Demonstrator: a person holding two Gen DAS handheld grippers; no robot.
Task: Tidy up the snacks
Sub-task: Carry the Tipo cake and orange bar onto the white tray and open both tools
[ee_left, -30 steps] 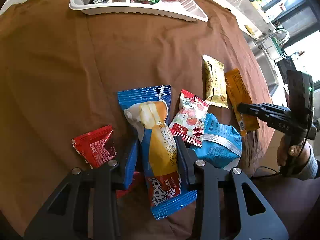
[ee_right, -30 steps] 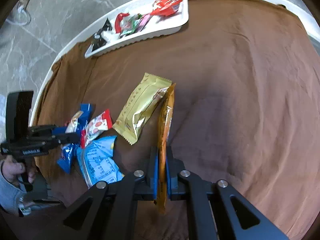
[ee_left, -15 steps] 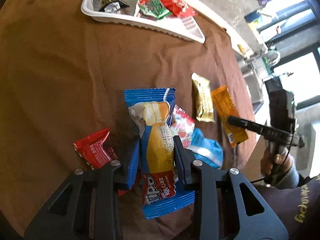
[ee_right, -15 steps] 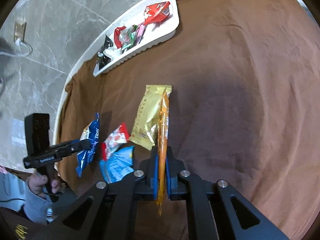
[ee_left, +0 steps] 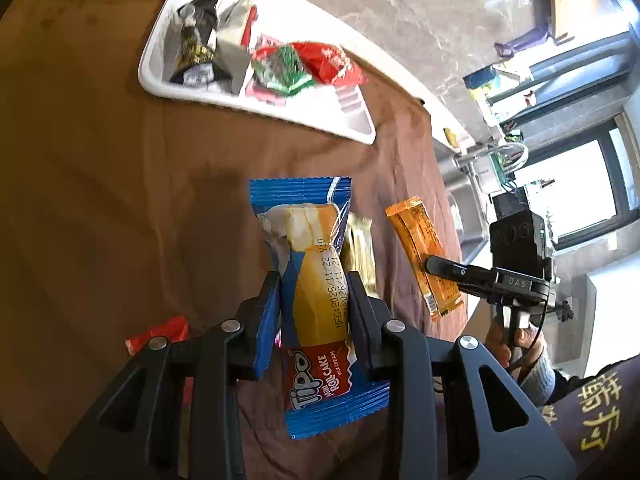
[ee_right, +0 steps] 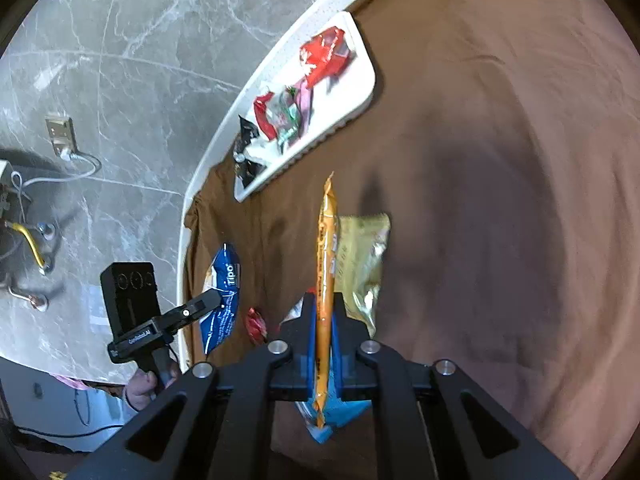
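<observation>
My left gripper is shut on a blue and yellow Tipo roll cake packet and holds it above the brown cloth. My right gripper is shut on a thin orange snack bar, held edge-on above the cloth. The bar also shows in the left wrist view, gripped by the right gripper. A white tray at the far edge holds black, silver, green and red packets; it shows in the right wrist view too. The Tipo packet shows in the right wrist view.
On the cloth lie a gold packet, a light blue packet under my right gripper, a small red-and-white packet and a red packet. The round table's white rim drops to a marble floor. A sink stands beyond.
Both grippers have lifted their packets off the cloth and risen. The tray has come closer in both views.
</observation>
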